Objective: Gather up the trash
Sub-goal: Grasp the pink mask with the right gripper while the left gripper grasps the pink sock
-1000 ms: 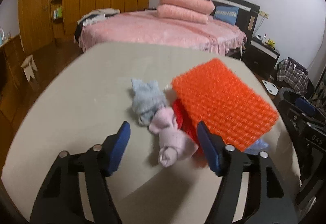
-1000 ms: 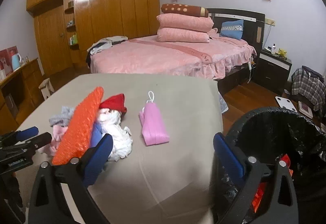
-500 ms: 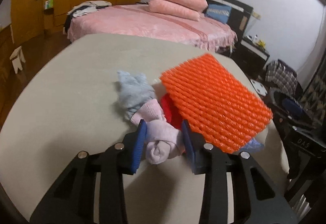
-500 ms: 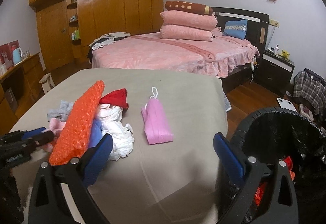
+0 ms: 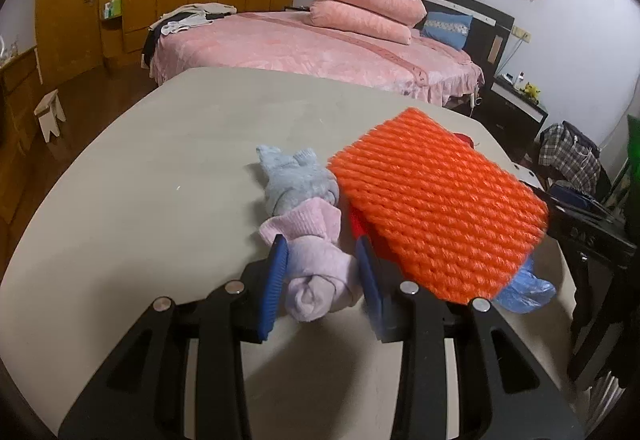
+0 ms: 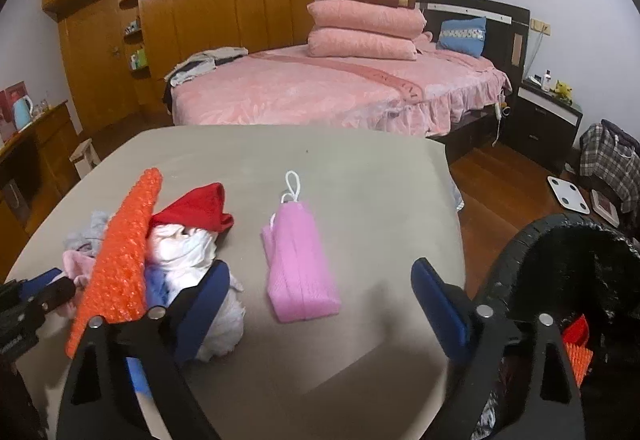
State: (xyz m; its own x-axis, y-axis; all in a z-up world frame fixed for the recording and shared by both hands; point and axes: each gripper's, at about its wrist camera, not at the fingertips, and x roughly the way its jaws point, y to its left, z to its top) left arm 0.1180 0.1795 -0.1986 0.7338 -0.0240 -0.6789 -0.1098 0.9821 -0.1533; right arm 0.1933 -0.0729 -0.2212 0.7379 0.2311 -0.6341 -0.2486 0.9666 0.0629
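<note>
My left gripper is shut on a rolled pale pink sock at the near edge of a pile on the beige table. The pile holds a grey-blue sock, an orange foam net sheet, a red cloth, white crumpled tissue and a blue plastic scrap. My right gripper is open and empty, above the table's near edge, with a pink face mask lying between its fingers' line. The left gripper also shows in the right wrist view.
A black-bagged trash bin stands off the table's right edge and holds red and orange scraps. A pink bed lies beyond the table. A wooden wardrobe lines the far wall.
My left gripper moved forward over the pink sock and closed its fingers on it. My right gripper stayed open and drifted slightly nearer the pink mask.
</note>
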